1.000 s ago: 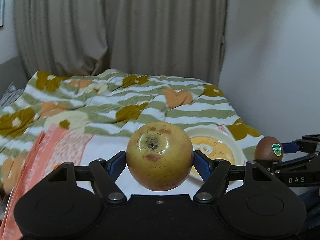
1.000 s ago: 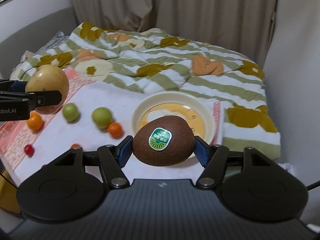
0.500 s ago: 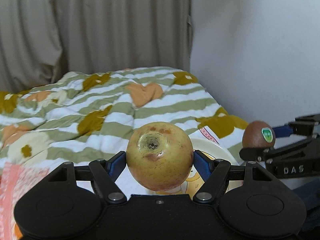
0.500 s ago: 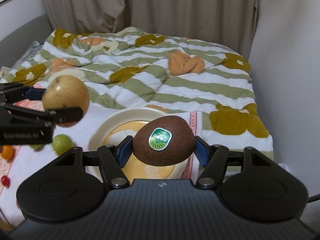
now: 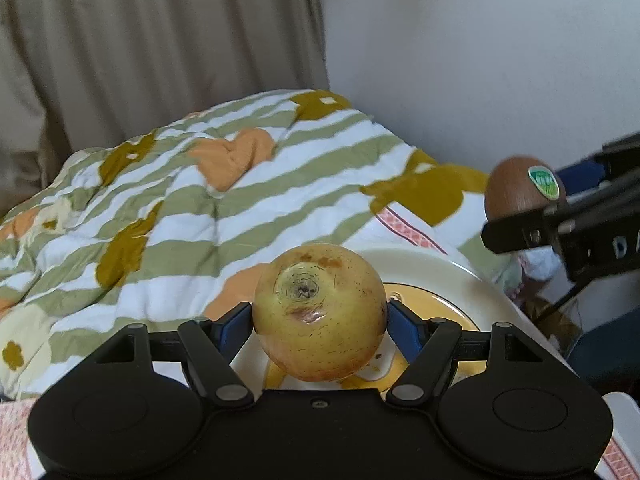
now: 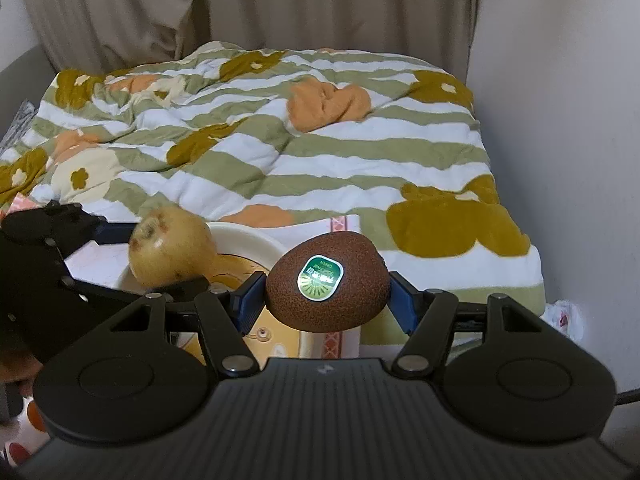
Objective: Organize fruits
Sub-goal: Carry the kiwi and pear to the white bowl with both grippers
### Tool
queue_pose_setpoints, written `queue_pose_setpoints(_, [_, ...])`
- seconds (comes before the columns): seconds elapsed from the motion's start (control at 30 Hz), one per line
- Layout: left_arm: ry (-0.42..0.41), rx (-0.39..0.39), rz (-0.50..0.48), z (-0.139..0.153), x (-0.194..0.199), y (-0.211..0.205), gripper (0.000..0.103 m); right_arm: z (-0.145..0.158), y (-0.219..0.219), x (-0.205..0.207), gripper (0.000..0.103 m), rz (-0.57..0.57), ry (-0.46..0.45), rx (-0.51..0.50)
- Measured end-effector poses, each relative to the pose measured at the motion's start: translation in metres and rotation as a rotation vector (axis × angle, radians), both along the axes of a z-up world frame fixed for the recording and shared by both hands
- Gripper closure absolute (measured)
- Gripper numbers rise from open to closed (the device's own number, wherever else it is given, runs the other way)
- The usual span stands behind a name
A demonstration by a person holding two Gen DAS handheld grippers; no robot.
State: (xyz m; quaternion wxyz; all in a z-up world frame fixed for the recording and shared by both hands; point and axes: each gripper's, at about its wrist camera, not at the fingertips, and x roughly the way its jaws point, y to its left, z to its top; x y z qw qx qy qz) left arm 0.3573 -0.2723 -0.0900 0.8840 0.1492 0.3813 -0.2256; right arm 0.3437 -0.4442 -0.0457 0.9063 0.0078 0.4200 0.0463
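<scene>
Yellow and round, the apple (image 5: 319, 312) sits squeezed between the blue pads of our left claw (image 5: 320, 322), with its dimpled end pointing back at the camera. Our right claw (image 6: 327, 294) is shut tight on a brown kiwi (image 6: 327, 287) with a green sticker (image 6: 320, 277) on top. The kiwi's long side runs across, from one pad to the other. Both fruits are up in the air. The cream plate (image 5: 432, 264) with the yellow middle lies on the bed, on a white cloth with an orange-pink edge (image 6: 342, 224), in front of the striped quilt (image 6: 280, 140). From the left claw, the plate is right below and a little ahead, so the apple hangs over it. From the right claw, the plate (image 6: 244, 240) is below and off to the left, and the kiwi hangs near the plate's right edge, maybe just past it. So we think the left claw is nearer to the plate, and its apple could go down first. The kiwi would need to slide left a bit before it goes down. The two claws are close together, so we should watch that they don't bump.
</scene>
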Motion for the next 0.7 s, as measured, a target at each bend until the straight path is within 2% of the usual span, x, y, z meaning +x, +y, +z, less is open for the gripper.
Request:
queue_pose_setpoints(0.27, [0.000, 0.060, -0.040, -0.019, 0.007, -0.018, 0.026, -0.007, -0.010, 0.002, 0.023, -0.018, 0.020, 0.010])
queue_pose_setpoints(0.4, [0.021, 0.048, -0.028, -0.021, 0.013, -0.016, 0.024, -0.007, -0.011, 0.002, 0.023, -0.017, 0.019, 0.015])
queue_pose_setpoints(0.5, [0.000, 0.017, -0.012, -0.012, 0.009, -0.010, 0.000, -0.004, -0.012, 0.000, 0.023, -0.014, 0.015, 0.013])
queue_pose_setpoints(0.7, [0.023, -0.031, 0.029, 0.002, -0.009, 0.014, 0.000, 0.002, -0.006, -0.003, 0.023, 0.042, 0.001, -0.022])
